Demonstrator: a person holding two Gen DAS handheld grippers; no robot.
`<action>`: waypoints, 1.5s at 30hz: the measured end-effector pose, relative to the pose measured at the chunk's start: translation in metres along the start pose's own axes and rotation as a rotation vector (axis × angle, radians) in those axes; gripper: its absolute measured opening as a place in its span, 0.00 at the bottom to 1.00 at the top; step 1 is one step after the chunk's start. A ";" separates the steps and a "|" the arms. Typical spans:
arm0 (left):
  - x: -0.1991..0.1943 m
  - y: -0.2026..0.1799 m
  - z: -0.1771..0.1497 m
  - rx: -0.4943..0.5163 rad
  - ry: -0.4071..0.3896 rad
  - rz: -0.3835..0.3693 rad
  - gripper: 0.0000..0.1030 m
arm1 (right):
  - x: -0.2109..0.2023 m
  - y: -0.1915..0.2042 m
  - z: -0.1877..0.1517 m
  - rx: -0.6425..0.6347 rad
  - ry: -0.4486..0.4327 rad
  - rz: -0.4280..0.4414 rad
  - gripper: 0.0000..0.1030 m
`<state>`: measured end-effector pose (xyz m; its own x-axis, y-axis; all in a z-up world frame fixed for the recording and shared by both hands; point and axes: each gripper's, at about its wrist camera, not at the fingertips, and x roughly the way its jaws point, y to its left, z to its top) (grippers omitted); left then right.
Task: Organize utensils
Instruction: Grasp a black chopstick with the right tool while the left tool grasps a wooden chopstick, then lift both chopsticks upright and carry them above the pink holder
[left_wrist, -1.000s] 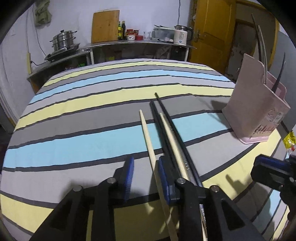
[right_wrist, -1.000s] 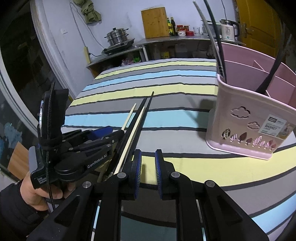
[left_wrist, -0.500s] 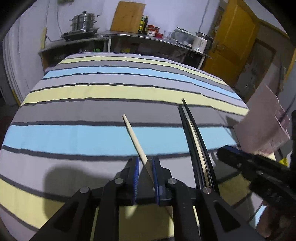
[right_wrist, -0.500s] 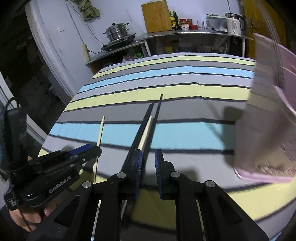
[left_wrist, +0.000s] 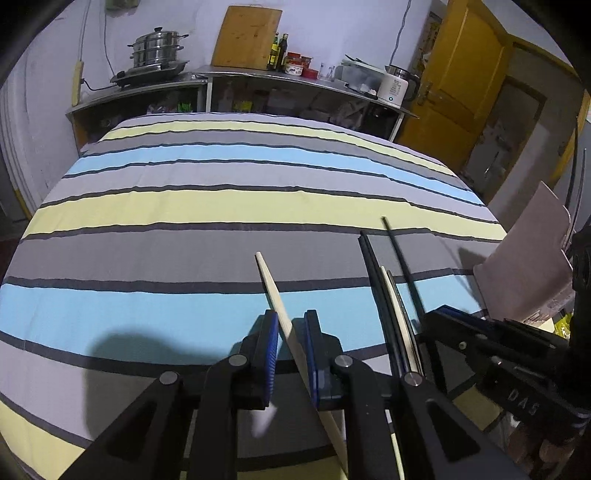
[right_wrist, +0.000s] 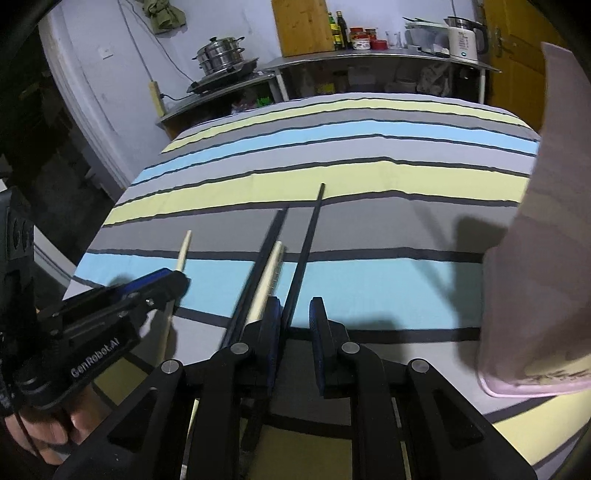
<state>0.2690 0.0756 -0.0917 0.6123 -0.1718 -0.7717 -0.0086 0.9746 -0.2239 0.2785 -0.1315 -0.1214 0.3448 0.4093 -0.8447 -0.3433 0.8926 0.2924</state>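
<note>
Left claw (left_wrist: 290, 334) grasping wooden chopstick (left_wrist: 271, 286) over striped bench (left_wrist: 184, 236); right claw (right_wrist: 295, 314) clenched on black chopstick (right_wrist: 308, 240), pink basket (right_wrist: 535, 258) beside.

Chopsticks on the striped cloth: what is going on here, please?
A person holds one claw in each hand and sorts chopsticks. The left claw is closed on a light wooden chopstick, held apart from the others. The right claw has a black chopstick running in between its jaws; whether it grips it is unclear. More chopsticks lie on the striped cloth. The pink basket stands to the right.
</note>
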 end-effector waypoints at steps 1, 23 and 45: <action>0.000 0.002 0.001 -0.009 0.002 -0.007 0.13 | -0.001 -0.002 0.000 0.006 0.004 -0.006 0.15; 0.022 -0.008 0.030 0.018 0.046 0.101 0.05 | 0.018 0.004 0.026 -0.018 0.044 -0.074 0.08; -0.115 -0.023 0.040 0.020 -0.126 -0.045 0.05 | -0.105 0.021 0.021 -0.034 -0.162 0.064 0.06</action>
<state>0.2304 0.0785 0.0256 0.7062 -0.1972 -0.6800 0.0362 0.9693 -0.2434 0.2534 -0.1518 -0.0176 0.4567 0.4930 -0.7406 -0.3973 0.8578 0.3260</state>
